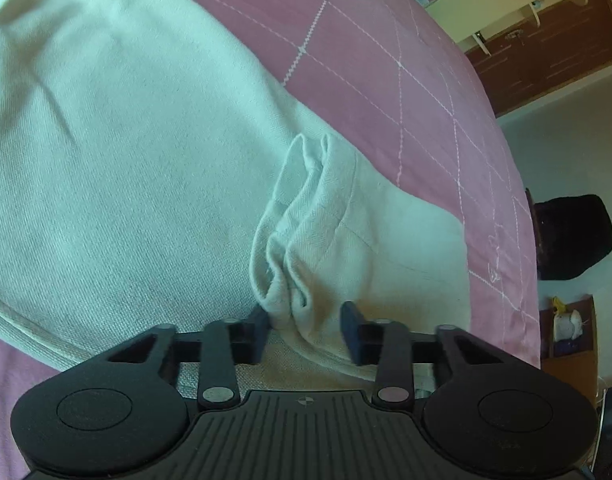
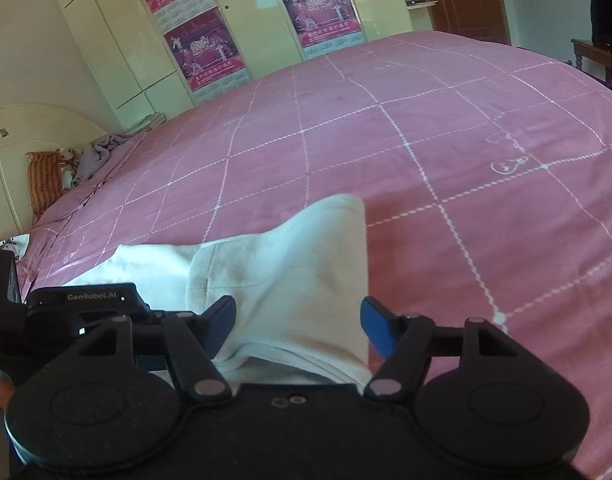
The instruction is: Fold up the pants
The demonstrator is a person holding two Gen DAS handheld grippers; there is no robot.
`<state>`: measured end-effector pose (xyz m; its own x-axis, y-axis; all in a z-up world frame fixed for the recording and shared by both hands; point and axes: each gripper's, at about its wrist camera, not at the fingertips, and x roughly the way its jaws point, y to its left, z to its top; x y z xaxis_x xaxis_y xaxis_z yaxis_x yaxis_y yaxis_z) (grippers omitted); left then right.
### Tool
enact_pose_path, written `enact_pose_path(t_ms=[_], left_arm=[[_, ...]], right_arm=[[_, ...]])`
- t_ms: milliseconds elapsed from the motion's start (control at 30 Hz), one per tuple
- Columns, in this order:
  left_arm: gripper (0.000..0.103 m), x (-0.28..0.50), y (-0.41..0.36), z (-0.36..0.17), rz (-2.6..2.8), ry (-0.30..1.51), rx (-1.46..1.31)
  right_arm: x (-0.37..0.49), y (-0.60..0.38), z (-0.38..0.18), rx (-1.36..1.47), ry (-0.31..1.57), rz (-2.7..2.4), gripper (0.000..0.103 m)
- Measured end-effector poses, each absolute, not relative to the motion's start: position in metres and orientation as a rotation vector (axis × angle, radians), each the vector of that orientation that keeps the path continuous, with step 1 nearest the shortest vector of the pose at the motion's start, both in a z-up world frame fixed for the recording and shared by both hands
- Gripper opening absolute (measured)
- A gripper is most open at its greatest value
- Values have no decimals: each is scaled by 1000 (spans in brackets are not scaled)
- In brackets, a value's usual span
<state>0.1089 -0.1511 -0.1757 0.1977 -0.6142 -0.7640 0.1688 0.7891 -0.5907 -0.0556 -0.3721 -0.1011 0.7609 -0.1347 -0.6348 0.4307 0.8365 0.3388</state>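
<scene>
White pants [image 1: 118,168] lie on pink checked bedspread [image 1: 366,40]. My left hand-held gripper [image 1: 308,330] pinches bunched hem folds, pads pressed on cloth. My right hand-held gripper [image 2: 298,326] stands wide, pant leg [image 2: 302,280] between fingers, pads clear of it. Wardrobe [image 2: 118,32] beyond bed.

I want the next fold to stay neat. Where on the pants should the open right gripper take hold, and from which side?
On the pants, take the raised corner flap's straight right edge, coming in low from the bedspread side. That edge stands clear of the bed, and the right gripper already straddles the flap.
</scene>
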Motion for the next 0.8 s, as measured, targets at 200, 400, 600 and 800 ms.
enact_pose_path(t_ms=[200,400,600,800], left_arm=[[14,97,-132,-138,-562,1059,-439],[14,93,-61,-102,-532,931,-383],[15,99,-29,-169,-421,1068,-260],[15,98,-35,-140,-455,979,-271]], right_arm=[[-64,-387,-104,488,602,-410,54],[-35,-378,-106,437,674,-374,38],[8,-321,-130,306,820,-266,36],[17,-295,-141,155,909,-252,38]])
